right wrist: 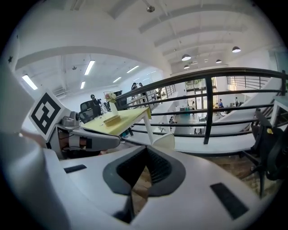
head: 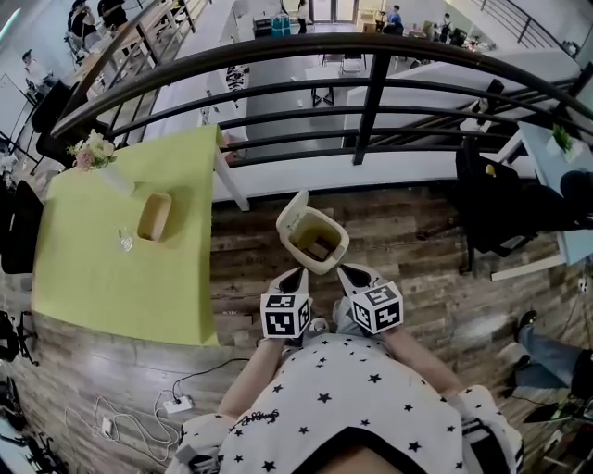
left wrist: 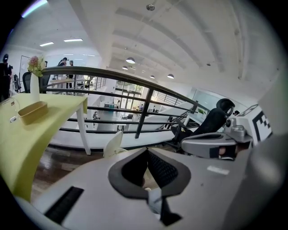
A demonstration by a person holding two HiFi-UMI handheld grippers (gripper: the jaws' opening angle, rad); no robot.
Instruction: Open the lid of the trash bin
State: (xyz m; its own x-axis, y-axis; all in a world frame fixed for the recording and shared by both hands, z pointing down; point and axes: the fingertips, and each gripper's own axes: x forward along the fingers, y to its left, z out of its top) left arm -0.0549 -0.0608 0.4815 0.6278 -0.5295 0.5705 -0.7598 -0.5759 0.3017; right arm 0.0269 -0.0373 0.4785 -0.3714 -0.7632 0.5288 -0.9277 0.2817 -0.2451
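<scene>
Something brown [head: 319, 248] lies inside the bin [head: 341, 244] (too small to name); both gripper views show only its lid [left wrist: 112, 144]

An open-plan office on a mezzanine. Beyond the right tongs [head: 348, 272] a black railing [head: 371, 102] overlooks people [head: 396, 16] below. An office chair [head: 491, 204] stands to their right

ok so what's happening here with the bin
A person stands over a small trash bin on the wooden floor, with a gripper in each hand. The bin's lid is already tipped up, so the inside shows. The left gripper and right gripper point at the bin's near rim, both with jaws together and holding nothing.
</scene>
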